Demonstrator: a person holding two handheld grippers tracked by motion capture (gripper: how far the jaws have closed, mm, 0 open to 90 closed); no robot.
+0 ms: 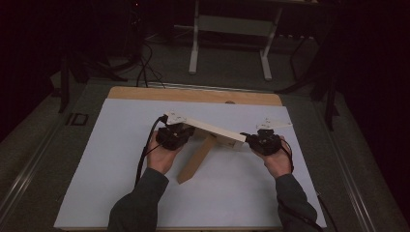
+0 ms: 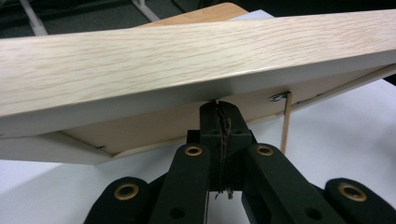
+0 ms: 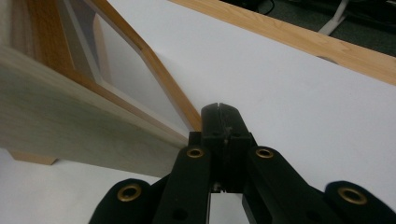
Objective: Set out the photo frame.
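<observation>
Overhead, pale wooden frame (image 1: 212,130), light-grained, tilted above white table (image 1: 121,159).

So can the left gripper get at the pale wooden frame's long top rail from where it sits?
Probably yes: the left gripper sits right under the pale wooden frame, jaws shut together against its lower edge, with nothing between them.

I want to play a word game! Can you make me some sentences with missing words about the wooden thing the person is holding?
1. The wooden frame is held by ____ tools.
2. The sheet covering the table is coloured ____.
3. The left tool has its jaws ____.
4. The frame is lifted at the top, and its lower end rests on the ____.

Missing words: two; white; shut; table
</observation>
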